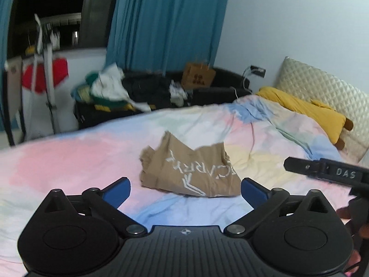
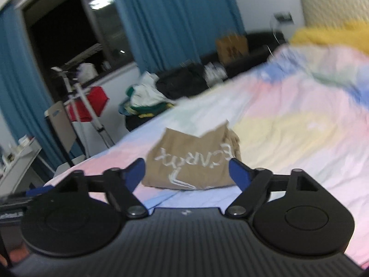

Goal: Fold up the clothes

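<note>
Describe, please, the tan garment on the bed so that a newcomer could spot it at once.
Start from the wide bed covered in a pastel pink, blue and yellow sheet. Near its middle, ahead of both open grippers, lies a roughly folded tan cotton garment. Large white upside-down lettering sets it apart from the yellow plush toy by the quilted cream pillow.

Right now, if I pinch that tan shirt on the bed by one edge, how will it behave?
The tan shirt would probably go floppy and unfold, since it lies in loose, uneven folds. It looks light: thin fabric, barely denting the pastel bedspread. Pushed, it would likely bunch up rather than slide, as the bedspread is soft and wrinkled.
</note>
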### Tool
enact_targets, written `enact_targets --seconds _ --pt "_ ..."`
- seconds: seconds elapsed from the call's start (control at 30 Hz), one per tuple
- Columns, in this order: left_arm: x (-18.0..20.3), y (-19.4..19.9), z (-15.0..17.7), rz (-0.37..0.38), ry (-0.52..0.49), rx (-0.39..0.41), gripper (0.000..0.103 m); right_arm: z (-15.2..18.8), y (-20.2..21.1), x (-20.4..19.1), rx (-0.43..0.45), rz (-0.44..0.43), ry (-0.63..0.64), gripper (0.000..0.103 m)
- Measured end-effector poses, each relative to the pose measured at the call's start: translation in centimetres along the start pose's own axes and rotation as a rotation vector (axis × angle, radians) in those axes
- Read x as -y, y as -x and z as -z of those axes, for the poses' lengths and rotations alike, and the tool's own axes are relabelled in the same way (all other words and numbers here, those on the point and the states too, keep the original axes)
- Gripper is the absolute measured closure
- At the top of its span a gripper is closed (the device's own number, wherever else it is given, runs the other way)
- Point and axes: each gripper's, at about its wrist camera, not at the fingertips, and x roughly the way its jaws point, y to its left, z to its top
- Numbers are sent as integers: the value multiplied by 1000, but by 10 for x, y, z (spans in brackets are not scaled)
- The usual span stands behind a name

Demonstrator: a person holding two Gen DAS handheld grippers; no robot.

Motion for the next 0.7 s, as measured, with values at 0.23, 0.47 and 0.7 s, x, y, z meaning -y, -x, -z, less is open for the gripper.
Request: enact_targets --seconds 0.23,0.47,0.7 --pt "13 74 42 -86 -51 153 0 34 46 -31 82 -22 111 18" --pt "9 83 71 -139 -42 159 1 68 45 -48 96 -8 167 18" --pt "-1 81 82 -149 -52 156 1 88 28 -57 118 39 199 18"
